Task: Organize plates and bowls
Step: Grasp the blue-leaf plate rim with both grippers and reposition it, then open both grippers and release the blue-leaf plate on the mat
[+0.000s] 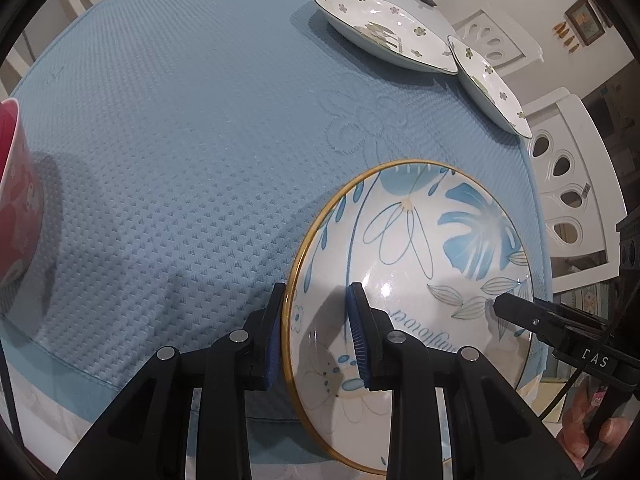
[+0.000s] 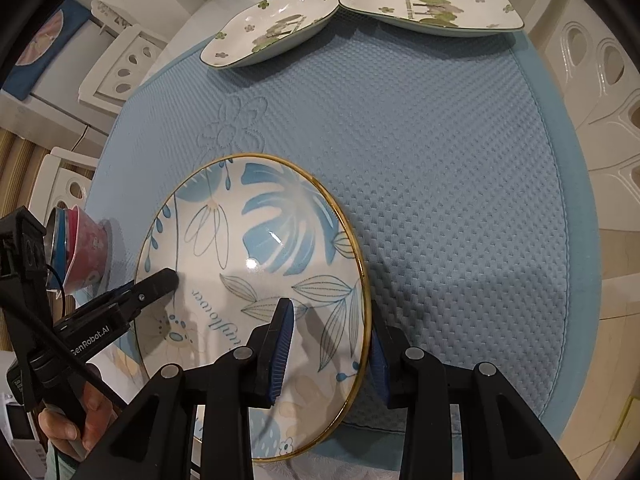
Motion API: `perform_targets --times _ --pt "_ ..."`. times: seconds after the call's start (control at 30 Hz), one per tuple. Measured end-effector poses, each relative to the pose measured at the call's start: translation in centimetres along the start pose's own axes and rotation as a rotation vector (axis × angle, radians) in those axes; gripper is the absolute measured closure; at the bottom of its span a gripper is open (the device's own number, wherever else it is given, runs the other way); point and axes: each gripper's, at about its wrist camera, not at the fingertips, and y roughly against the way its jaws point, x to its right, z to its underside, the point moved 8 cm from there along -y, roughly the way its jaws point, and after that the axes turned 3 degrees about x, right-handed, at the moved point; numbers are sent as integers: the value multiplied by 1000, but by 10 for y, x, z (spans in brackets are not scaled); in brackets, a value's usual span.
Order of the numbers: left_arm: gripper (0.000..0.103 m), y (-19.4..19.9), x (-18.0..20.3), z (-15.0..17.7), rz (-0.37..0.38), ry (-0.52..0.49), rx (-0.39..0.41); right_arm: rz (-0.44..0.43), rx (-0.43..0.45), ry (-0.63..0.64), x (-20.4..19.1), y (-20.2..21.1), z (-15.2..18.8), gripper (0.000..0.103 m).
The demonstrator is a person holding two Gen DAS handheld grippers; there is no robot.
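The blue-leaf plate (image 1: 416, 264) is gripped from both sides: its left rim is pinched between the nearly closed jaws of the left gripper (image 1: 316, 336), its right rim by the right gripper (image 2: 330, 350). The plate is held tilted over the near edge of the blue mat (image 1: 180, 160). Two floral dishes (image 2: 276, 26) (image 2: 432, 4) are seen at the mat's far edge, stacked cups (image 2: 80, 248) at its left.
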Motion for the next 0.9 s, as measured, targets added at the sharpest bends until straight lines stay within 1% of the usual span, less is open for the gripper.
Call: perform_targets --times 0.13,0.17,0.3,0.37,0.47,0.53,0.57,0.67,0.7,0.73,0.83,0.87,0.9 --pt "77 2 0 -1 -7 -4 -2 15 7 35 -1 3 -2 68" --pt "75 3 0 -2 -11 -9 1 18 10 44 -1 4 -3 68" --pt "75 13 -1 -12 -28 -21 22 39 30 94 -2 12 -6 68" --pt "75 18 -3 -18 -46 -30 32 56 59 137 -4 20 -10 68" --pt "75 30 -2 -27 -63 -43 47 124 120 208 -8 37 -18 68" --pt "75 40 0 -35 -75 -54 61 132 145 220 -12 45 -25 68" --pt "75 46 2 -38 -80 -60 69 119 154 212 -15 49 -28 68" --pt "74 68 12 -54 -95 -87 109 31 168 167 -28 56 -39 67" --pt "69 78 16 -61 -99 -103 126 0 170 155 -33 57 -43 66" --pt "66 84 19 -67 -102 -116 139 -32 176 140 -39 58 -47 65" --pt "63 107 24 -88 -119 -175 179 -96 199 92 -53 61 -58 62" --pt "56 112 25 -95 -124 -199 185 -125 209 81 -58 64 -62 61" --pt "44 116 25 -102 -128 -222 190 -150 223 71 -63 67 -66 54"
